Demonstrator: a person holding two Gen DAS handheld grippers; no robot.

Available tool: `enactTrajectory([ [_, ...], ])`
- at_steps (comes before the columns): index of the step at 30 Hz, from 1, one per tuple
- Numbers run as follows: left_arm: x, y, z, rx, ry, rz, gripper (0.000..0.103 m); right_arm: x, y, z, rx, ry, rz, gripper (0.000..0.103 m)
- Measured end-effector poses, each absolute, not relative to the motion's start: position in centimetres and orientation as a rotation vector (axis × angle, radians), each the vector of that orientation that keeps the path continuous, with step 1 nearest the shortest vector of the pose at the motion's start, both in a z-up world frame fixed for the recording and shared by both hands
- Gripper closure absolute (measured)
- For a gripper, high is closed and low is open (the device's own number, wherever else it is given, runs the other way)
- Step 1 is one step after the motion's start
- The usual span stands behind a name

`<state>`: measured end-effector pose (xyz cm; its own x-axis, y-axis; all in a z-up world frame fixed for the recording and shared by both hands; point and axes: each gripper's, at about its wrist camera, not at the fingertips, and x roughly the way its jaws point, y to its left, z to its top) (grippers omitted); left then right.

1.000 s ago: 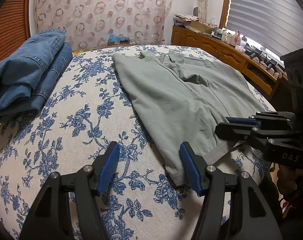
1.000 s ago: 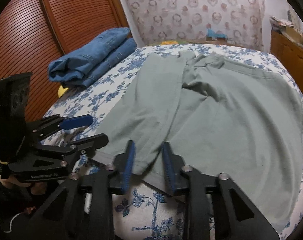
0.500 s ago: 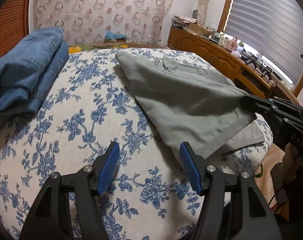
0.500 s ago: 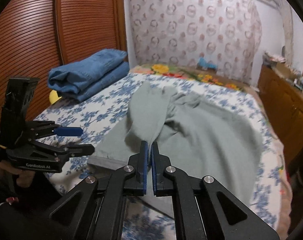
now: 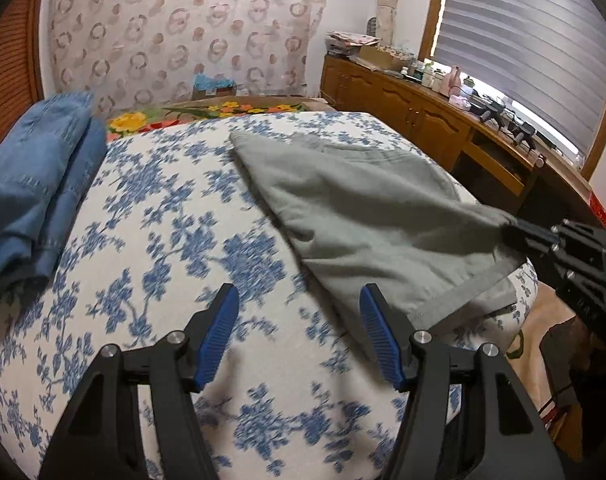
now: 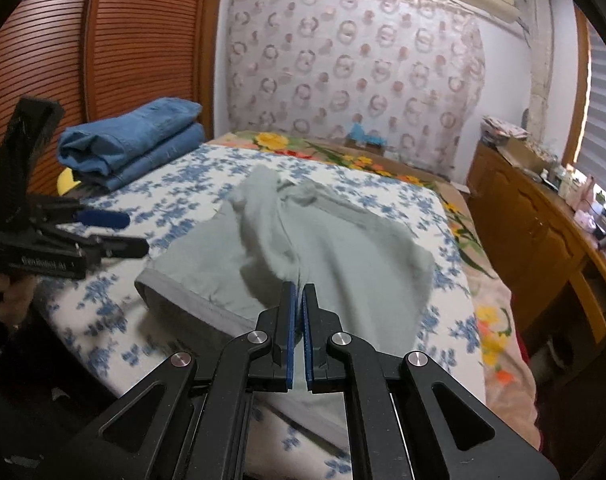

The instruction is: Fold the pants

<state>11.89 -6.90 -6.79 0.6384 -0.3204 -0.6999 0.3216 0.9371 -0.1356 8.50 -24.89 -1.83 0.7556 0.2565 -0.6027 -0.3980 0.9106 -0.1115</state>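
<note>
Grey-green pants [image 5: 355, 204] lie on the bed's blue-flowered cover [image 5: 175, 240], waist at the far end. My right gripper [image 6: 299, 292] is shut on the pants [image 6: 335, 248] near a leg's hem and lifts that part off the bed; it shows at the right of the left wrist view [image 5: 515, 230]. The other leg's hem [image 6: 183, 288] rests near the bed's front edge. My left gripper [image 5: 297, 316] is open and empty above the cover, left of the hem; it also shows at the left of the right wrist view [image 6: 123, 232].
Folded blue jeans [image 5: 31, 184] are stacked at the bed's far left. A wooden sideboard [image 5: 443, 128] with small items runs along the right wall under a blind. A slatted wooden door [image 6: 103, 48] stands on the left. A flowered blanket [image 6: 483, 320] hangs at the bed's right side.
My right gripper closed on the pants leg near the hem and raised it up and back. My left gripper stayed open and drew back left of the hem.
</note>
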Motion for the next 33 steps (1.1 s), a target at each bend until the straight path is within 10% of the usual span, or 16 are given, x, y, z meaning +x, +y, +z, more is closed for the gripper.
enactTrajectory([
  [33,13.4,-10.7,-9.9,0.093,0.866,-0.374,0.041,6.7,-31.5,-6.2,-0.130,0.748,0.262,0.094],
])
